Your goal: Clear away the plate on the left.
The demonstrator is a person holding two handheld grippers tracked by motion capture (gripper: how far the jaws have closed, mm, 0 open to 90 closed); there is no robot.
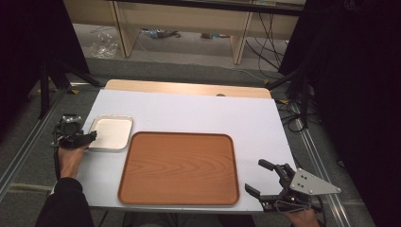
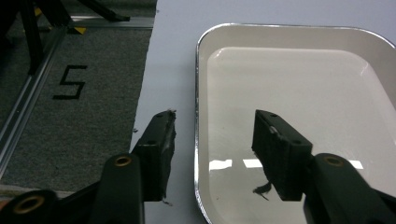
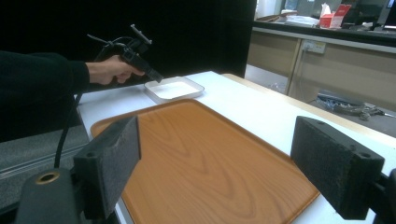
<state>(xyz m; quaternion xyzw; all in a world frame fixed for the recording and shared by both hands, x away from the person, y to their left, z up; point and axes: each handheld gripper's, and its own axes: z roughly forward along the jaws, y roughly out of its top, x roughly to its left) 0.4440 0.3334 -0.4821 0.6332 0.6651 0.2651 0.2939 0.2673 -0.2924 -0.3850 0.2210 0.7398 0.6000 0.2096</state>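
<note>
A small white tray with a metal rim (image 1: 112, 132) lies at the left of the white table, empty. My left gripper (image 1: 91, 137) is at its left edge. In the left gripper view the left gripper (image 2: 215, 119) is open and straddles the tray's rim (image 2: 197, 116), one jaw over the table and the other over the tray's inside. A large wooden tray (image 1: 179, 168) lies empty in the middle. My right gripper (image 1: 257, 176) stands open by the wooden tray's near right corner, holding nothing. The right gripper (image 3: 219, 140) looks across the wooden tray (image 3: 201, 154) toward the left gripper (image 3: 156, 77) and the white tray (image 3: 175, 88).
The white table (image 1: 198, 113) ends close to the left of the small tray, with grey carpet and a floor mark "5" (image 2: 70, 81) beyond. Metal rails run along both sides. Wooden furniture legs (image 1: 123, 28) and cables (image 1: 265, 42) stand behind the table.
</note>
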